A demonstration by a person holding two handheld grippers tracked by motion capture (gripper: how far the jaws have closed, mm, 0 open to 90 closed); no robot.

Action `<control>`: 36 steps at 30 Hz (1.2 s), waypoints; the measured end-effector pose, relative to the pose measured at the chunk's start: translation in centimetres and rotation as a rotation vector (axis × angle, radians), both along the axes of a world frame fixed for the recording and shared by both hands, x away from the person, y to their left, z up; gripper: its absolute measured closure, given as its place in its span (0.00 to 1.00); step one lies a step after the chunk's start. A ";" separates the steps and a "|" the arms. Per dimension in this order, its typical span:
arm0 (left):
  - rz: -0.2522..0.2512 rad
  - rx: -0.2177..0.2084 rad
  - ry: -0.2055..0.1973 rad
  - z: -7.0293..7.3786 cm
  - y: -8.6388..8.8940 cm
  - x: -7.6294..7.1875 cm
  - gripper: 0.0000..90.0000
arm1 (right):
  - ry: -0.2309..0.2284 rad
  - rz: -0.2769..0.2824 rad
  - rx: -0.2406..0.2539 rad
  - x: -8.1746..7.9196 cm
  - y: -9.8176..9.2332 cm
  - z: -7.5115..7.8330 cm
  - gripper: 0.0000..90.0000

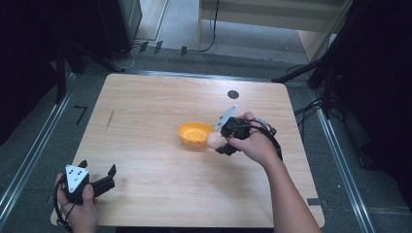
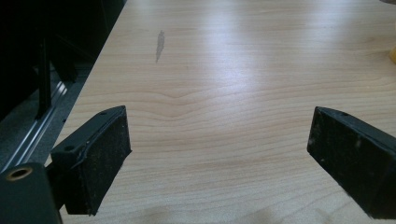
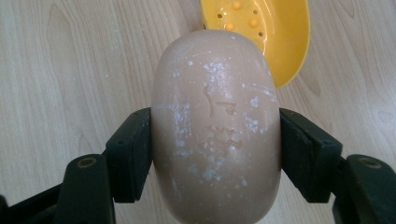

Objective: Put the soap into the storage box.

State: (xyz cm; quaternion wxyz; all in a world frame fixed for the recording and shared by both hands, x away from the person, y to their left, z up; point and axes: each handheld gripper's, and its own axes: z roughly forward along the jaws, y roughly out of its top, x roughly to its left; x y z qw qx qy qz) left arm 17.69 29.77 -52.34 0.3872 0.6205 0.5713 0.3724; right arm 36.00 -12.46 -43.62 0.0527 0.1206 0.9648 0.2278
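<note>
Soap [image 3: 215, 126] sits clamped in the right gripper [image 3: 215, 140] at frame centre, just below the yellow dish [image 3: 280, 32]; next likely lowering it in. Left gripper [image 2: 219, 154] rests spread apart, empty.

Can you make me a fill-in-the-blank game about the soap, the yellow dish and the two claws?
1. The right claw is squeezing a pinkish bar of ____.
2. The soap dish next to it is coloured ____.
3. The left claw is wide open and holds ____.
4. The dish sits on a table made of ____.

Missing words: soap; yellow; nothing; wood
</note>
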 end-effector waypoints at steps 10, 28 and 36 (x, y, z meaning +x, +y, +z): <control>0.001 -0.008 0.000 0.0 0.0 0.0 0.07 | -0.005 0.032 -0.013 1.0 1.7 0.5 0.37; -0.005 0.004 0.000 0.0 0.0 0.0 0.07 | 0.005 0.054 -0.020 2.8 4.0 0.3 0.37; -0.005 0.002 0.001 0.0 0.0 0.0 0.07 | -0.010 0.073 -0.029 3.7 4.7 0.0 0.37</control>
